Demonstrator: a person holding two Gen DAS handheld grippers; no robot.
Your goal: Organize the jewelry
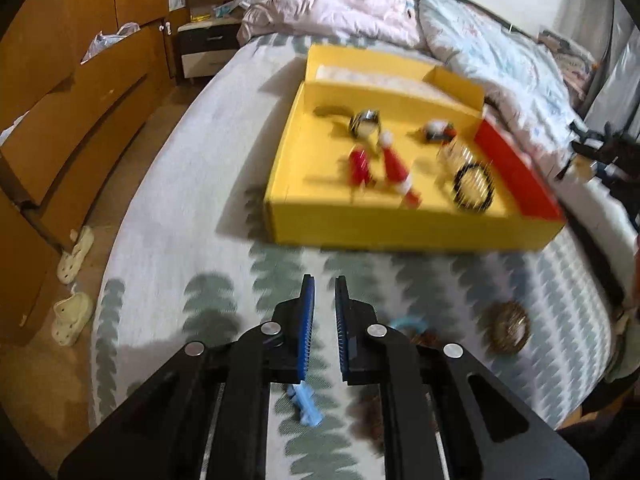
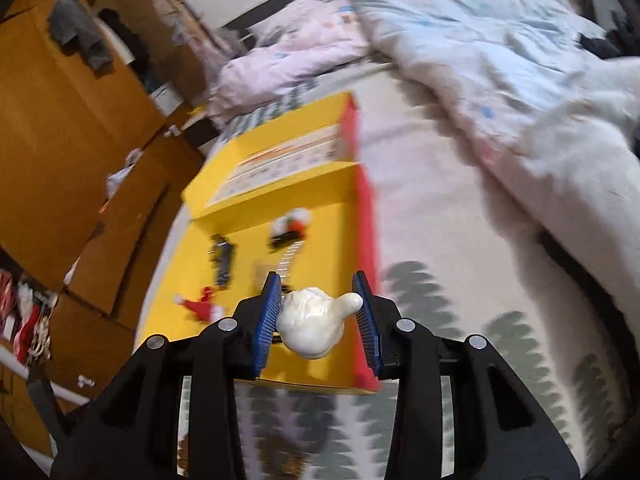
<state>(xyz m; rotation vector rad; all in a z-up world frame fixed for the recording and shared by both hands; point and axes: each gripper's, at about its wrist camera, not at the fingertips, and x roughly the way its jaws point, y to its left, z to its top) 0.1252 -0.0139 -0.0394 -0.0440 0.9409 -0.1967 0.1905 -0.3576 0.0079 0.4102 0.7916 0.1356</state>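
the left gripper (image 1: 324, 292) was seen over a leaf-patterned bedspread (image 1: 168, 216), its blue pads (image 1: 307, 320) brought as near together as they went, with only a narrow slit between them and nothing caught there. below it on the cover lay a small light-blue piece (image 1: 306, 406), a light-blue ring (image 1: 408, 324) partly hidden behind the right finger, and a round brownish-gold ornament (image 1: 510, 330) off to the right. a yellow box (image 1: 400, 228) with a red side panel (image 1: 516, 172) was set further up the bed. inside it, blurred, red-and-white pieces (image 1: 384, 168), a silver ring-like item (image 1: 364, 120), a black bangle (image 1: 474, 186) and another small red, white and black piece (image 1: 438, 130) could be made out.

in the right wrist view, the right gripper (image 2: 318, 304) was closed on a glossy cream-white ornament (image 2: 314, 318), which was pressed between the two blue pads (image 2: 268, 312) and held above the near end of the yellow box (image 2: 320, 240). its exact kind could not be told. pink and pale-blue quilts (image 2: 480, 60) were heaped at the far end of the bed, and wooden cabinets (image 2: 60, 120) stood along the left side.
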